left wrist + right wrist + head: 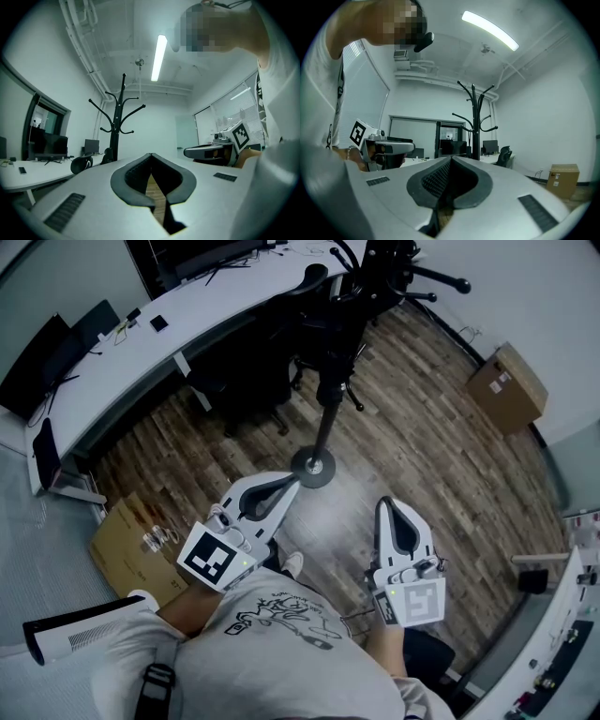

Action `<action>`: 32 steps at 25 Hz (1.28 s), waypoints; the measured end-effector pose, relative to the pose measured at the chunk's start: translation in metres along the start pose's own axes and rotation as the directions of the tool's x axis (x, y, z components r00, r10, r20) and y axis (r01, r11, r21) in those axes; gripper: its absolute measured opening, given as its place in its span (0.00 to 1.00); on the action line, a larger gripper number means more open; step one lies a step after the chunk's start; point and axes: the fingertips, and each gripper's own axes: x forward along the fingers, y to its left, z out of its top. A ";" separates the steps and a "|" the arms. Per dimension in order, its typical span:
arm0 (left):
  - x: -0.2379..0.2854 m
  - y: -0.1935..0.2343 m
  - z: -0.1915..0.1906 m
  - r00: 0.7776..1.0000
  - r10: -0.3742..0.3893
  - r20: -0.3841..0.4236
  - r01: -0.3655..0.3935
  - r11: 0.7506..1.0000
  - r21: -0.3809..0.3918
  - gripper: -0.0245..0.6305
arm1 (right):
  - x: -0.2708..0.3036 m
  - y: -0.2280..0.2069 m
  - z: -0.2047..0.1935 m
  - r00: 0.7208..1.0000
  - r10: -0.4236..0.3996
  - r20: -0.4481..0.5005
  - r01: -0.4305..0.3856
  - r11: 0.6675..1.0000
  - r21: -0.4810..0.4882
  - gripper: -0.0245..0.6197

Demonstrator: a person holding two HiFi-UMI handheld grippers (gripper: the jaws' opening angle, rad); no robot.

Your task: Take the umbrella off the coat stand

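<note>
Left gripper, right gripper: jaws clenched, empty; coat stand, frame centre: liable to topple if snagged; umbrella unseen.

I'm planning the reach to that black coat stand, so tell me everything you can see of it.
The coat stand is black, metal by its look: one slim upright pole on a round disc base resting on the wood floor, with curved hook arms branching near the top at two heights. Nothing else touches it. Its hooks look bare in both gripper views.
</note>
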 end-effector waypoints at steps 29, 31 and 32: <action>0.080 0.162 0.007 0.996 -0.085 0.025 0.086 0.996 -0.012 0.07 | 0.164 -0.031 0.018 0.995 -0.101 -0.015 0.101 0.994 -0.042 0.05; 0.083 0.172 0.005 0.995 -0.095 0.008 0.095 0.995 -0.010 0.07 | 0.174 -0.032 0.019 0.993 -0.114 -0.019 0.113 0.993 -0.046 0.05; 0.085 0.177 0.005 0.995 -0.100 0.005 0.100 0.995 -0.011 0.07 | 0.179 -0.032 0.020 0.992 -0.120 -0.022 0.119 0.992 -0.048 0.05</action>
